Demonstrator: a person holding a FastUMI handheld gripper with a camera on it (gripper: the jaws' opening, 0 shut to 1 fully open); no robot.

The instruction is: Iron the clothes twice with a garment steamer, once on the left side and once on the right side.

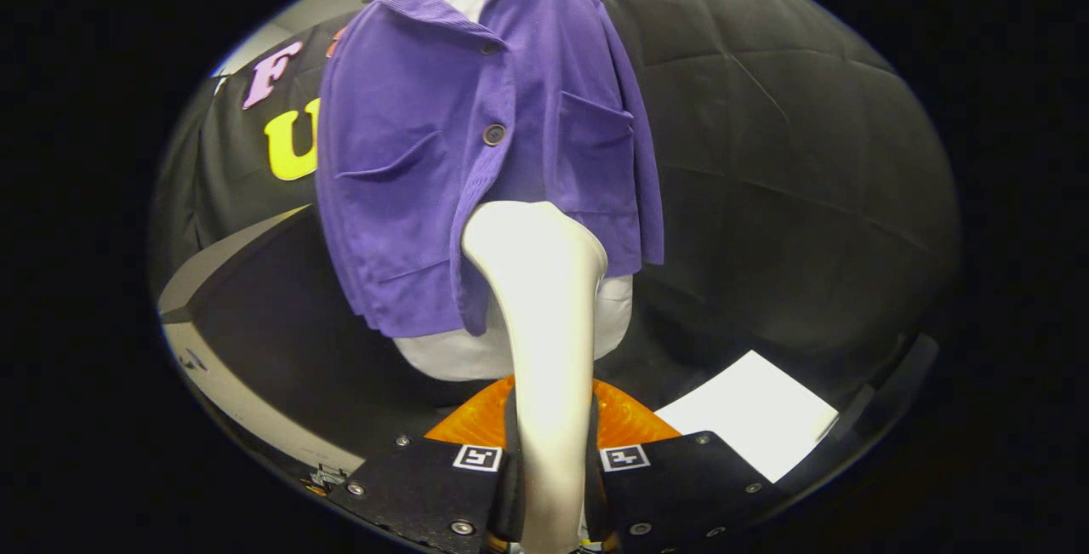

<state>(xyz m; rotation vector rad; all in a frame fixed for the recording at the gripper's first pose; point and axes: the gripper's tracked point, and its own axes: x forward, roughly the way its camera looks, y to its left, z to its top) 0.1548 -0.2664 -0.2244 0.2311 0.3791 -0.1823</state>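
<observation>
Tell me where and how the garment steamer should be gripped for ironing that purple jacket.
Grip the garment steamer on its narrow handle, low down, with a finger on each flat side. That is how the gripper has it now: fingers shut on the slim stem, the wide head up near the hem of the purple jacket. The head flares too broad to clamp, and it must stay free to face the cloth.
</observation>
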